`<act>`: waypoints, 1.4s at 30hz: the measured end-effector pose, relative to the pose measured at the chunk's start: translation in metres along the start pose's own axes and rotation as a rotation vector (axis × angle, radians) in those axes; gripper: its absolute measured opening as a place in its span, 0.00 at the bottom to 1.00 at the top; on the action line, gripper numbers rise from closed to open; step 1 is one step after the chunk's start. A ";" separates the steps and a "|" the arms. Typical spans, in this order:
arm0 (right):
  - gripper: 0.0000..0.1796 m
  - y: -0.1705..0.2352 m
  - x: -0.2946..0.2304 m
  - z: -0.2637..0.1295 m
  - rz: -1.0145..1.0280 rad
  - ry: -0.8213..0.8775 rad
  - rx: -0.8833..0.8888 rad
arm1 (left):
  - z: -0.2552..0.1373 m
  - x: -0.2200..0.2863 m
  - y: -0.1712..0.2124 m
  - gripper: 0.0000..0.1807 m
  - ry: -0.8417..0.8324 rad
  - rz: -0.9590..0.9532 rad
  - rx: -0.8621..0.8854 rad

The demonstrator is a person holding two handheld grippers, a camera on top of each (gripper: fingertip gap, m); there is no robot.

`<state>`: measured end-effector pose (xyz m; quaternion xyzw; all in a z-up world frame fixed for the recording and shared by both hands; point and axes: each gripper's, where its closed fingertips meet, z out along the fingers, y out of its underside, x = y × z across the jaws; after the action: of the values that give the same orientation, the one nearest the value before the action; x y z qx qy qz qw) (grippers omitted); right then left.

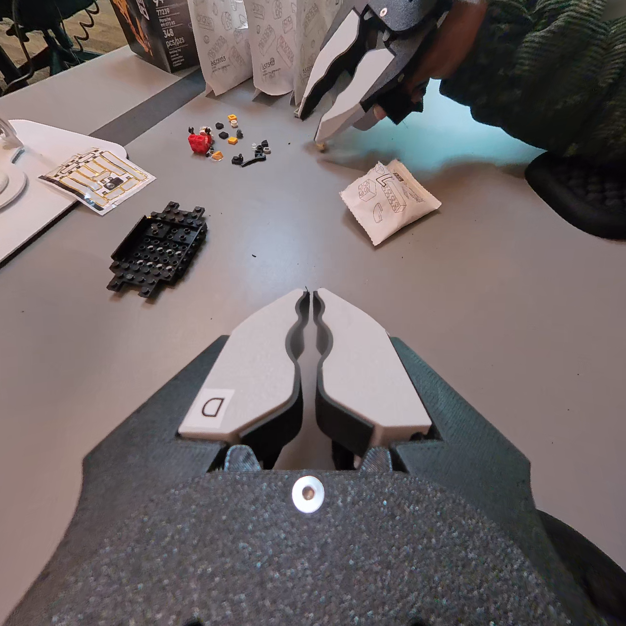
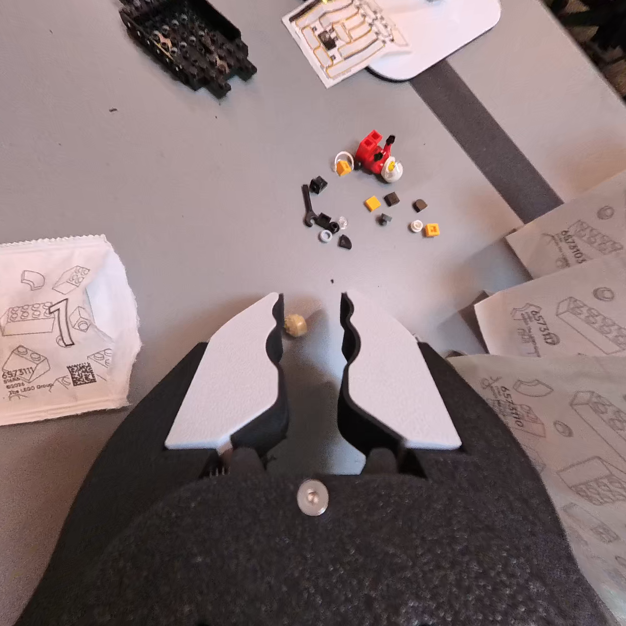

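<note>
The right gripper [image 2: 311, 298] stands spread apart, tips low over the grey table [image 2: 169, 169], with a small tan round piece [image 2: 295, 325] between them, nearly touching one finger. A clean pinch, I'd judge, wants it centred first. Beyond lie loose small pieces [image 2: 372, 203]. The left gripper [image 1: 310, 292] hovers clenched, empty, near the black chassis plate [image 1: 159, 249].

Landmark: black chassis plate [image 1: 159, 247] on grey table [image 1: 440, 338]. Sticker sheet [image 1: 98, 179] lies just beyond it. Small loose bricks [image 1: 230, 142] are scattered farther beyond. Opened white bag [image 1: 389, 200] lies well right. Upright bags [image 1: 257, 44] stand behind the bricks.
</note>
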<state>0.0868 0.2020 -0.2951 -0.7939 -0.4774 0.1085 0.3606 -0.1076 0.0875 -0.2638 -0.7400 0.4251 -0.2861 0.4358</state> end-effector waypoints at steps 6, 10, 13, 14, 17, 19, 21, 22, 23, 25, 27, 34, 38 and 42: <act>0.20 0.016 -0.008 -0.002 0.002 -0.079 -0.117 | 0.000 0.000 0.002 0.00 -0.009 0.019 -0.016; 0.19 0.022 -0.005 -0.006 0.030 -0.092 -0.138 | 0.002 0.001 0.004 0.00 -0.004 0.019 -0.027; 0.19 0.027 -0.010 -0.011 0.017 -0.127 -0.147 | 0.001 0.000 0.005 0.00 -0.008 0.022 -0.030; 0.19 0.026 -0.012 -0.012 0.019 -0.145 -0.140 | 0.001 0.000 0.005 0.00 -0.007 0.021 -0.029; 0.18 0.030 -0.016 -0.023 0.014 -0.179 -0.148 | 0.002 0.000 0.006 0.01 -0.006 0.018 -0.035; 0.18 0.032 -0.018 -0.028 -0.004 -0.192 -0.138 | 0.002 0.000 0.006 0.01 -0.006 0.019 -0.035; 0.18 0.034 -0.019 -0.026 -0.011 -0.195 -0.135 | 0.002 0.000 0.007 0.01 -0.001 0.016 -0.037; 0.17 0.035 -0.020 -0.023 -0.019 -0.193 -0.137 | 0.003 0.000 0.008 0.01 0.001 0.014 -0.040; 0.14 0.036 -0.021 -0.020 -0.034 -0.191 -0.133 | 0.003 0.000 0.008 0.01 0.002 0.014 -0.043; 0.07 0.034 -0.029 -0.018 -0.051 -0.231 -0.117 | 0.003 0.000 0.009 0.01 0.001 0.018 -0.045; 0.07 0.033 -0.035 -0.020 -0.075 -0.257 -0.116 | 0.003 0.001 0.008 0.01 0.003 0.019 -0.045; 0.07 0.004 -0.080 -0.025 -0.073 -0.468 0.015 | 0.004 0.003 0.011 0.01 0.013 0.022 -0.059; 0.07 0.002 -0.094 -0.025 -0.066 -0.547 0.036 | 0.004 0.003 0.012 0.01 0.016 0.024 -0.064; 0.07 -0.005 -0.109 -0.035 -0.107 -0.613 0.078 | 0.005 0.004 0.014 0.01 0.021 0.028 -0.073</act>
<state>0.0449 0.0960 -0.2850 -0.6834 -0.6006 0.3420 0.2351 -0.1066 0.0822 -0.2780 -0.7463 0.4500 -0.2720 0.4081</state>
